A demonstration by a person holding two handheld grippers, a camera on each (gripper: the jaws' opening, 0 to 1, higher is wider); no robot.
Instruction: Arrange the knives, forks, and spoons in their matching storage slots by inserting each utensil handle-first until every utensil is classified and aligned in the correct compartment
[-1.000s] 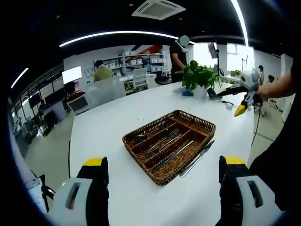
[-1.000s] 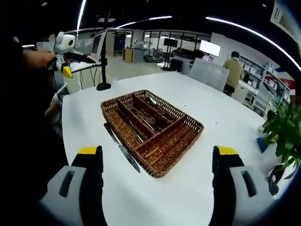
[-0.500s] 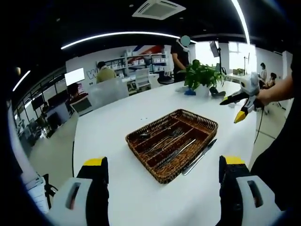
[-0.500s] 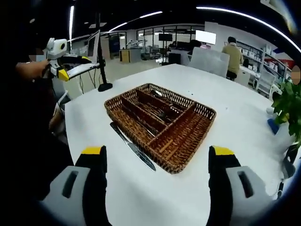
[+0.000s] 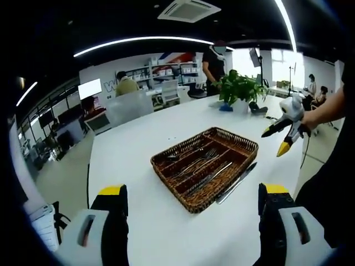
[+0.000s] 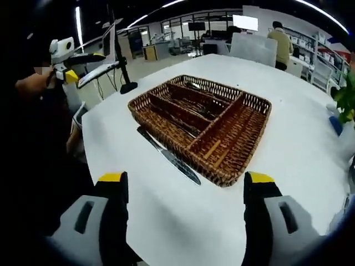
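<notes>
Wicker cutlery tray [image 6: 236, 141] is lying ahead of the spread, empty right gripper [image 6: 186, 191], a knife [image 6: 169, 157] resting just outside its near wall, awaiting pickup while the left gripper [image 5: 191, 202] is waiting spread too.

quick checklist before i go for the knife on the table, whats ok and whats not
1. Knife loose on the white table, alongside the wicker tray: ok.
2. Right hand-held gripper open, nothing between its jaws: ok.
3. Left hand-held gripper open, nothing between its jaws: ok.
4. Nothing lying between the right hand-held gripper and the knife: ok.
5. Forks and other cutlery already lie in the tray's compartments; which compartment is meant for knives: cannot tell.
6. Which end of the knife is the handle: cannot tell from the pictures.
</notes>
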